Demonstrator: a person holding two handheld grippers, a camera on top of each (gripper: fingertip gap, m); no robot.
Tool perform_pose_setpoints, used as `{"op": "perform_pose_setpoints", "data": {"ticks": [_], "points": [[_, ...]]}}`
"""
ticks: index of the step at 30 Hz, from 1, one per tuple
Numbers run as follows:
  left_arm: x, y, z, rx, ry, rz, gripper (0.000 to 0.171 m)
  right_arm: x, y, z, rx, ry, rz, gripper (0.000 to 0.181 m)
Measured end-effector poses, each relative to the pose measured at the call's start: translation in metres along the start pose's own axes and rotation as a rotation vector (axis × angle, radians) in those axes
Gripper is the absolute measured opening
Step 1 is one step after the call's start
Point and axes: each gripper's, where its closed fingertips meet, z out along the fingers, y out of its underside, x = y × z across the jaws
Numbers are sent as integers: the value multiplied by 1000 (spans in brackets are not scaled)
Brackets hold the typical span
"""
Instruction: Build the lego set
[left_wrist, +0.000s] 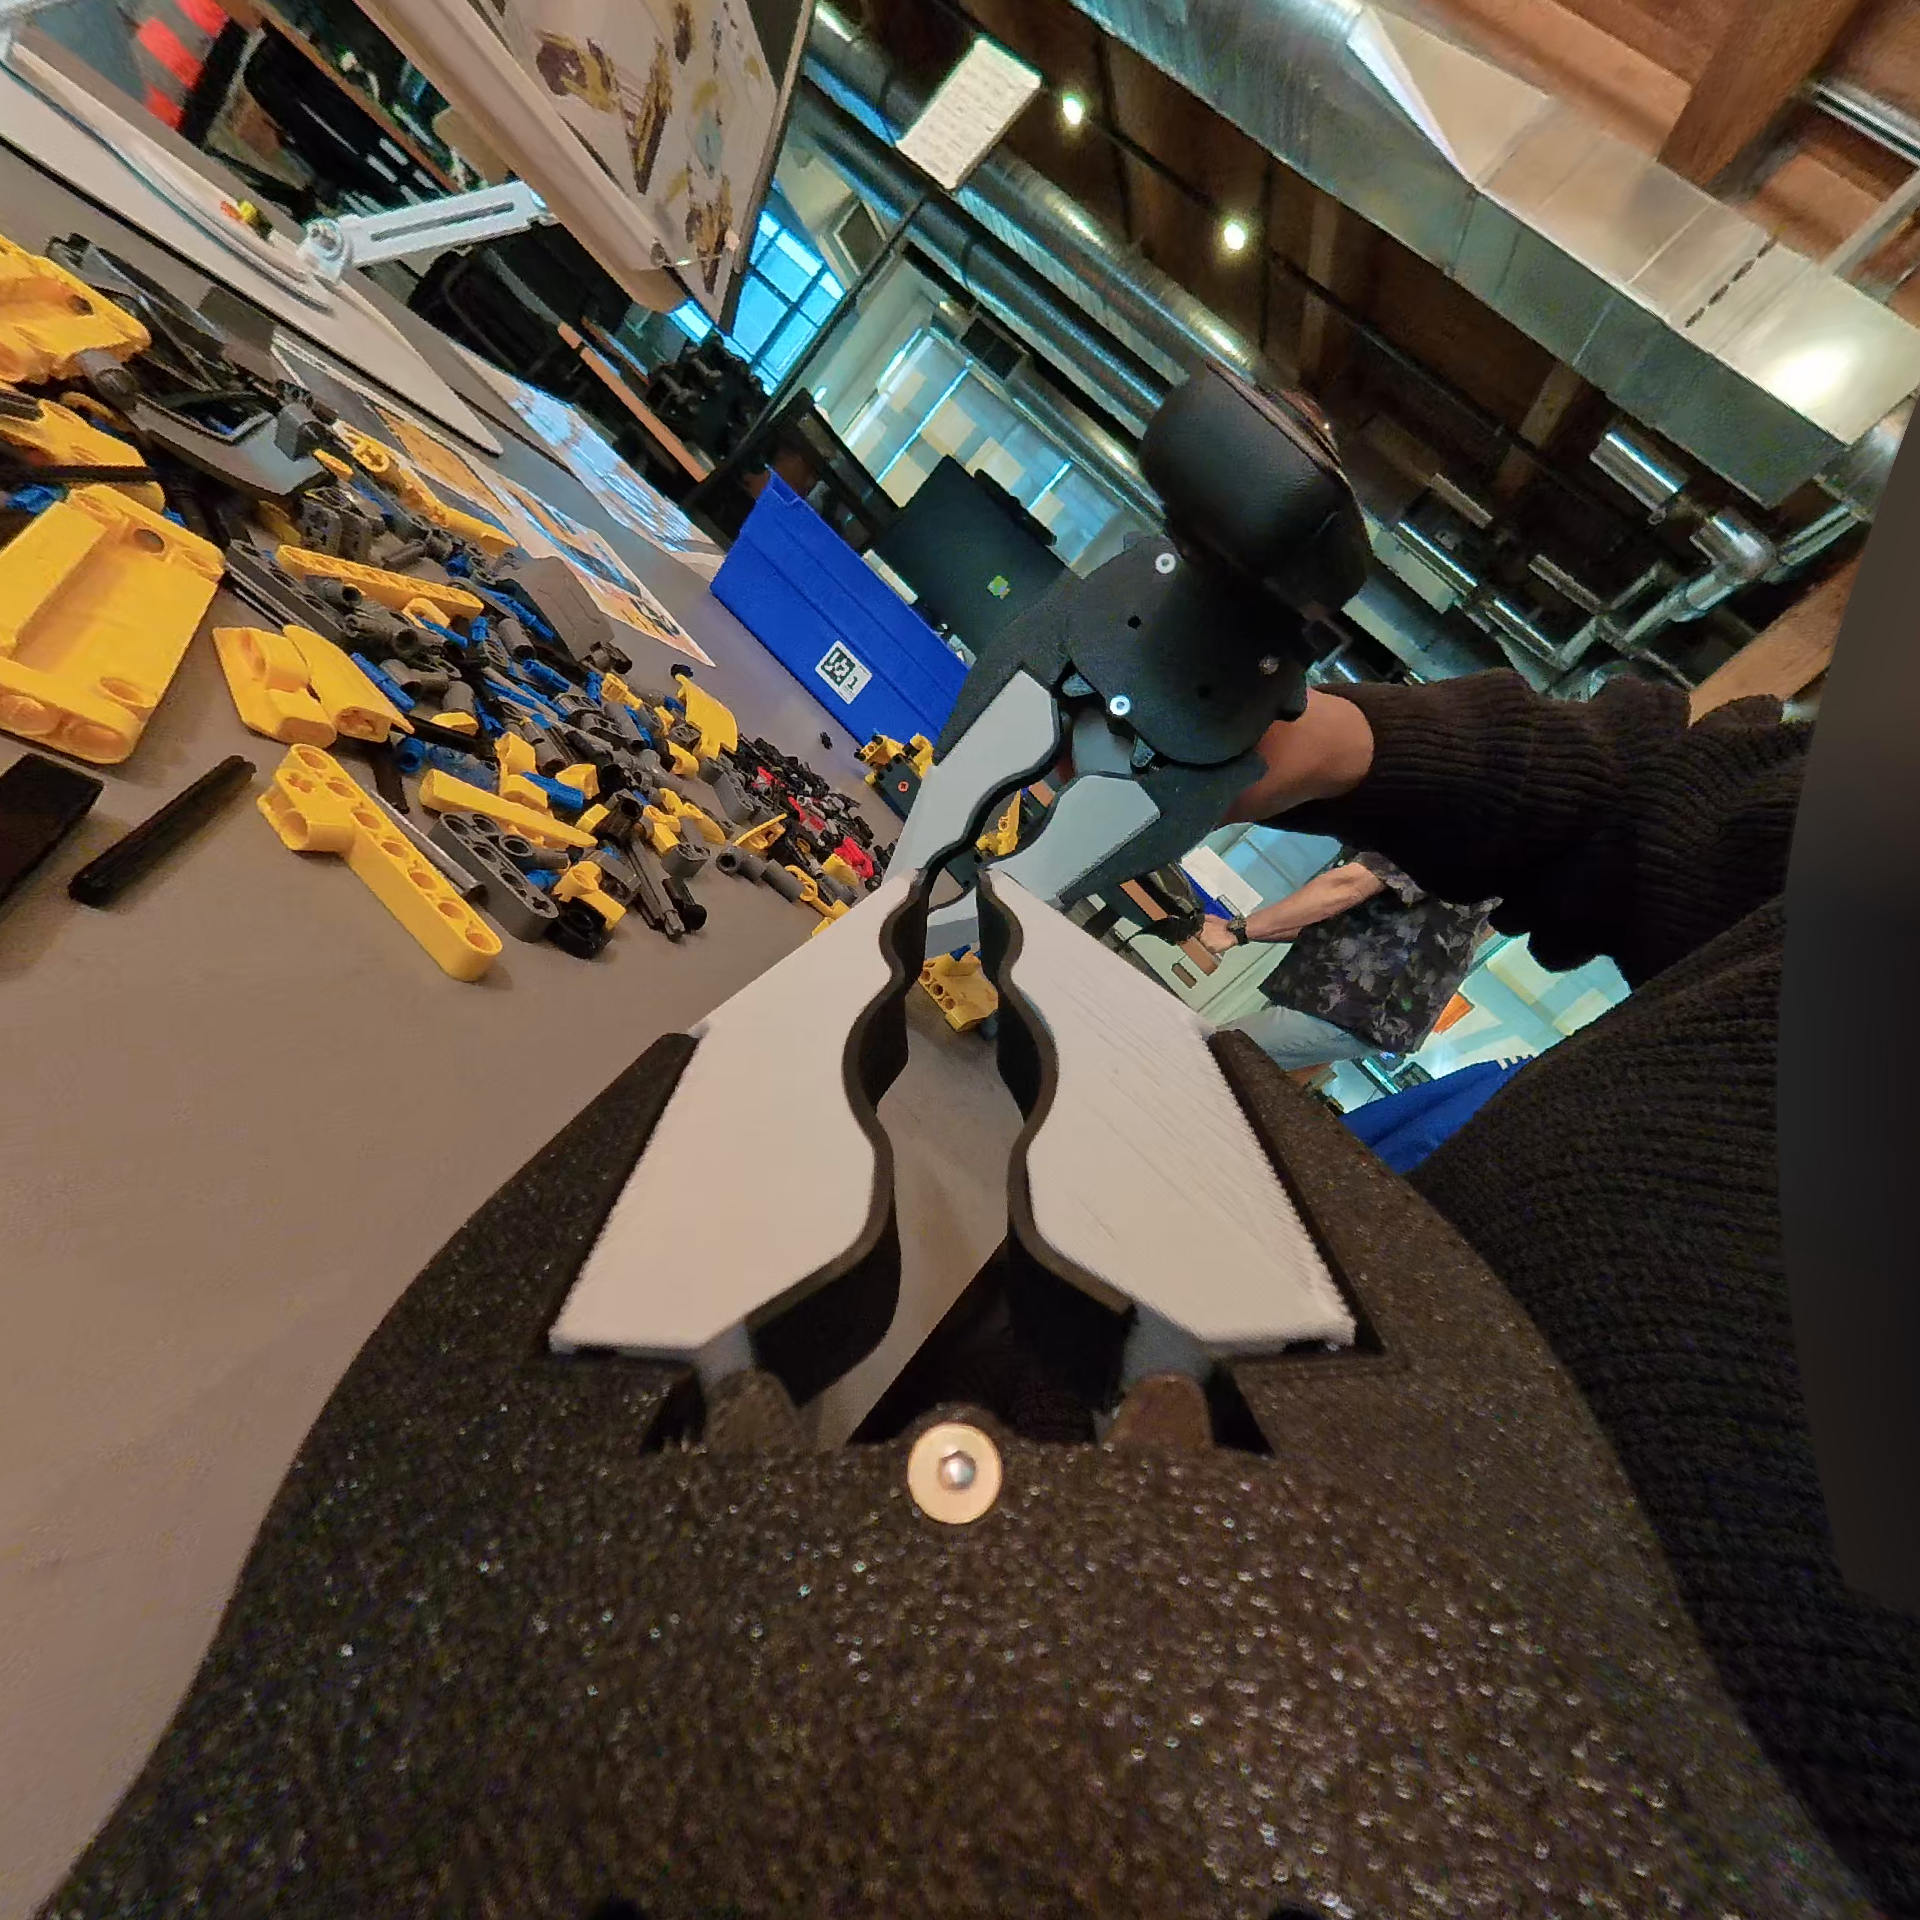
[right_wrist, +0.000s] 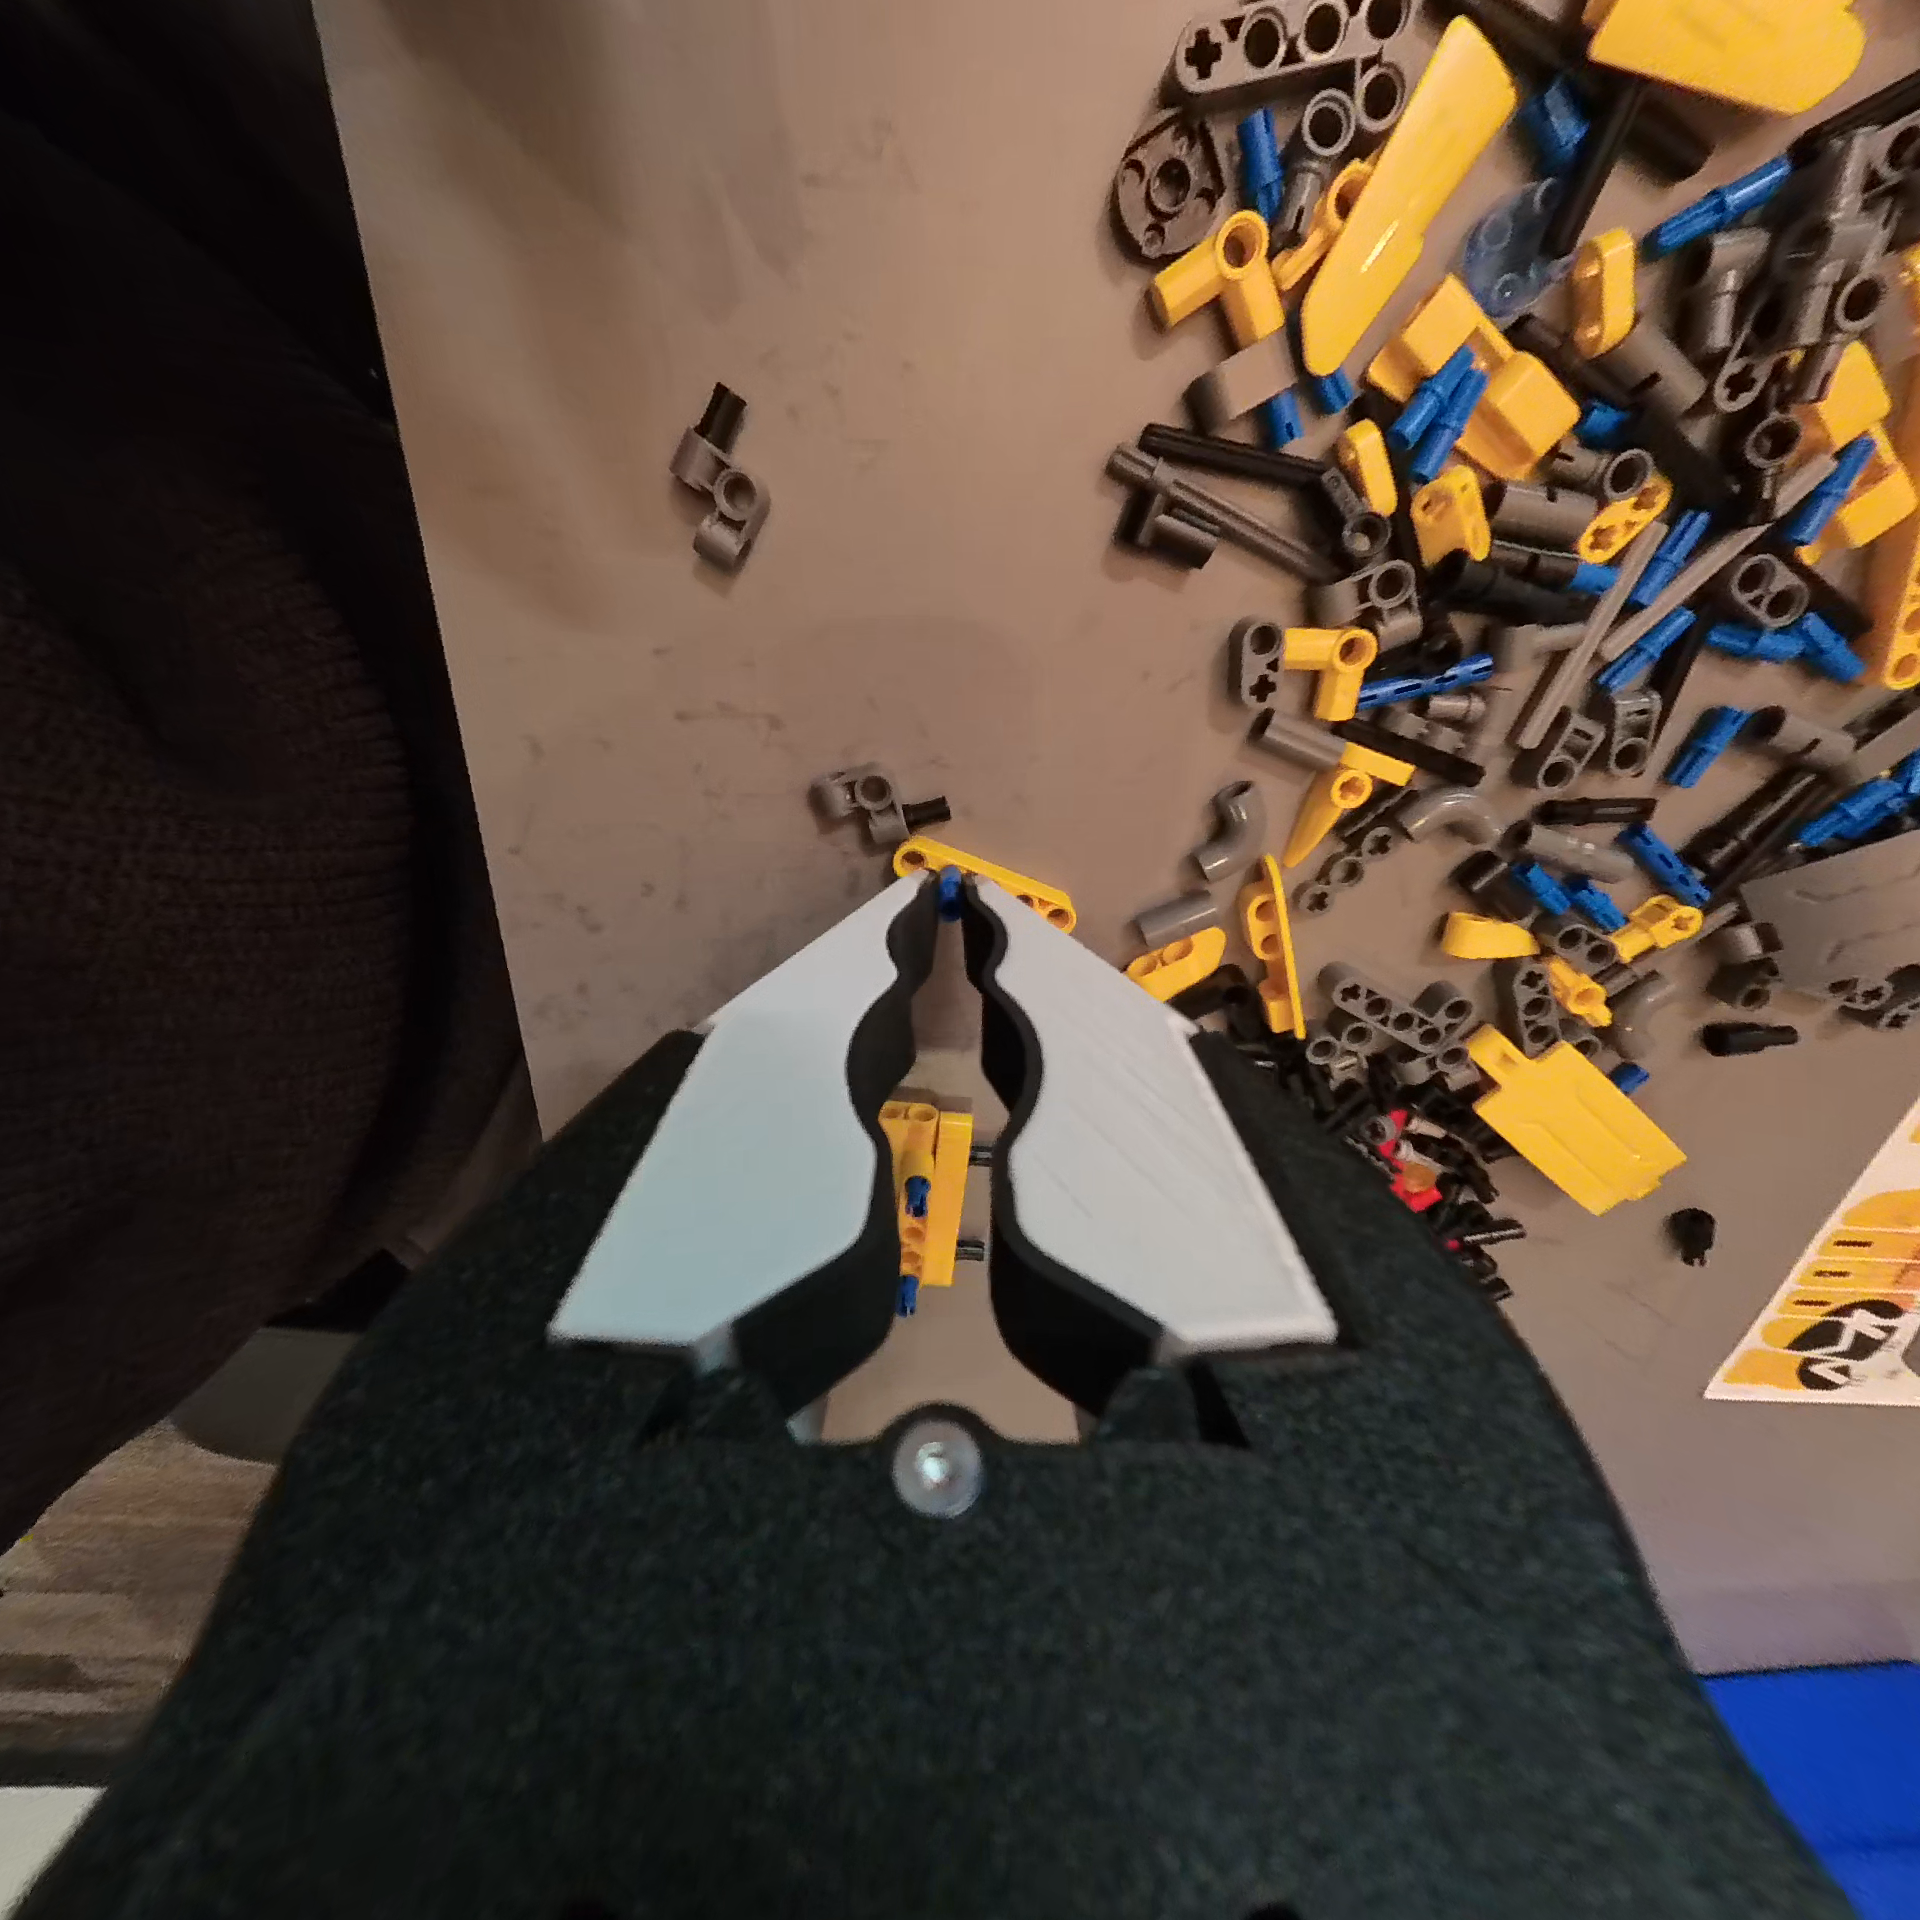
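Note:
My right gripper (right_wrist: 945, 885) is shut on a small blue pin (right_wrist: 949, 896), held just above a thin yellow beam (right_wrist: 1013, 885) on the grey table (right_wrist: 727, 260). A small yellow assembly (right_wrist: 928, 1174) lies under its fingers, and a grey connector (right_wrist: 868, 798) sits just beyond the tips. My left gripper (left_wrist: 951, 883) is tilted low over the table with its jaws a little apart and nothing between them. The right gripper (left_wrist: 966, 831) also shows in the left wrist view, pointing down right in front of the left tips, above the same yellow assembly (left_wrist: 961, 987).
A big pile of yellow, grey, blue and black building pieces (left_wrist: 540, 717) (right_wrist: 1558, 582) covers the table. A blue bin (left_wrist: 831, 613) stands at the far edge, with printed sheets (left_wrist: 582, 520) nearby. A sticker sheet (right_wrist: 1829, 1309) lies on the right. A dark sleeve (right_wrist: 156, 727) is on the left. There is about 12 centimetres between the tips of the two grippers.

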Motion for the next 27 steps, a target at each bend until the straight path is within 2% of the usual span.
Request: {"op": "perform_pose_setpoints", "data": {"ticks": [4,6,13,20,27], "points": [[0,1,0,-2,-4,5,9,0,0,0,15,15,-2,6],[0,1,1,-6,-8,11,9,-1,-1,-2,29,19,7,18],[1,7,4,-32,-30,59,9,-2,-3,-23,164,57,78,19],[7,14,11,-79,-84,185,9,-11,15,-39,322,112,178,18],[13,20,21,-149,-177,349,9,-17,53,-55,504,199,321,18]]}}
